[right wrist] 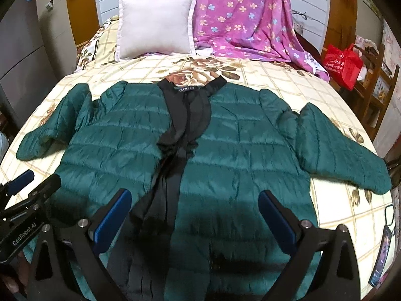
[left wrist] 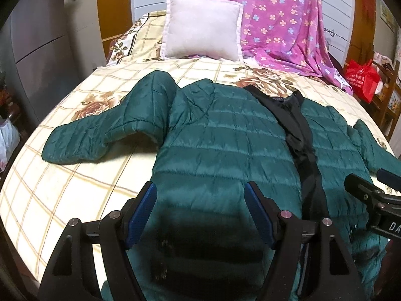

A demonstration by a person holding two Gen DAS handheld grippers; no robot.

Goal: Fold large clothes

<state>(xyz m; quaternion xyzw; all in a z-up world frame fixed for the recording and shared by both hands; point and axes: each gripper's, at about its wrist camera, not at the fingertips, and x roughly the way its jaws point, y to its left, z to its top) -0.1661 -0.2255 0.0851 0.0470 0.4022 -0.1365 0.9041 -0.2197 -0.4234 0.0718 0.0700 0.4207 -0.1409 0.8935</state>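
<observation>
A dark green quilted jacket [left wrist: 220, 135] [right wrist: 238, 155] lies spread face up on the bed, collar toward the pillow, with a black strip running down its front. Both sleeves stick out sideways; the left sleeve [left wrist: 100, 135] is bent at the elbow. My left gripper [left wrist: 200, 190] hovers over the jacket's lower left panel, jaws wide apart with nothing between the blue pads. My right gripper [right wrist: 195, 198] hovers over the lower middle, straddling the black strip, also wide open and holding nothing. Each gripper shows at the edge of the other's view: the right gripper [left wrist: 368, 180] and the left gripper [right wrist: 32, 180].
The bed has a cream checked sheet [right wrist: 288, 80] with a flower print. A white pillow [left wrist: 203, 30] and a purple floral blanket [left wrist: 283, 20] sit at the head. A phone [right wrist: 383, 250] lies near the right bed edge. A red bag [right wrist: 343, 62] hangs at the right; grey cabinets [left wrist: 37, 50] stand at the left.
</observation>
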